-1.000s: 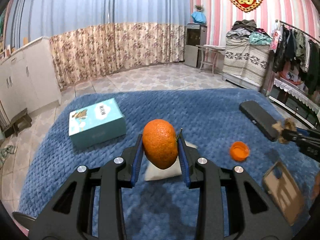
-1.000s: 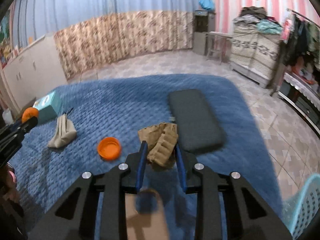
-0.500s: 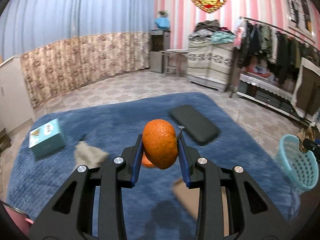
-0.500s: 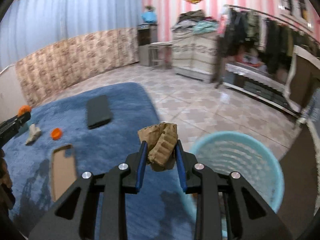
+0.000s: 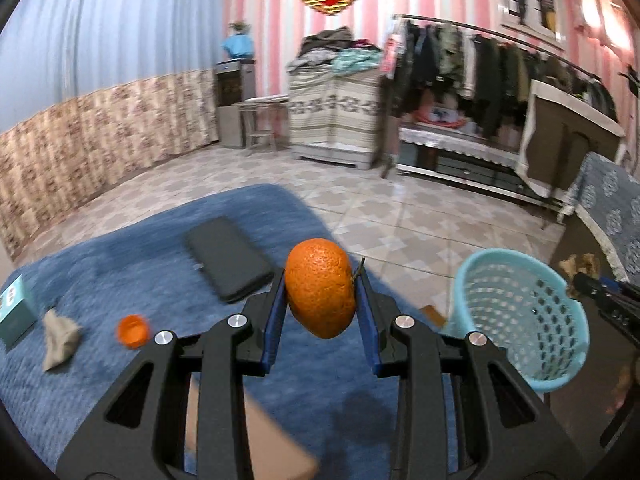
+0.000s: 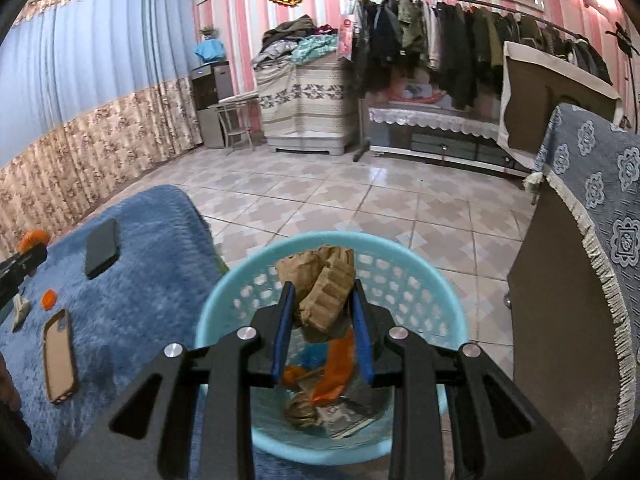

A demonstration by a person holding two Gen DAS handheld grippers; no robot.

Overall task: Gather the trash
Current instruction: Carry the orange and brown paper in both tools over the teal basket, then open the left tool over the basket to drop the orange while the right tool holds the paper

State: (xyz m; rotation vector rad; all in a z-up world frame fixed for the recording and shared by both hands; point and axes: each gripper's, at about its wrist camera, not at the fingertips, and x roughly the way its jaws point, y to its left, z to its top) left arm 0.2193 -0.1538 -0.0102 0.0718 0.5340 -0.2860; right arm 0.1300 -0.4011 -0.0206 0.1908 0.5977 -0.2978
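Blue knitted fabric point(image 5: 120, 280) covers the large surface where most of the things lie, with the pale tiled floor point(image 6: 360, 200) beyond its edge. Light blue and round, the perforated plastic basket point(image 6: 224, 300) stands on the floor just beside that surface, with orange and brown scraps in its bottom. On the fabric lie a flat black rectangular case point(image 5: 228, 258), a tan phone-shaped cover point(image 6: 60, 354), a crumpled beige cloth scrap point(image 5: 60, 336) and a small orange bottle cap point(image 5: 133, 331), all apart from one another.

Directly above the basket's opening, the right gripper point(image 6: 322, 308) has its blue-padded fingers point(image 6: 282, 332) closed partway, pinching a crumpled wad of brown paper point(image 6: 324, 292). Over the fabric near its edge, the left gripper point(image 5: 320, 300) is narrowed onto a round orange fruit point(image 5: 320, 286), squeezed between both pads clear of the surface.
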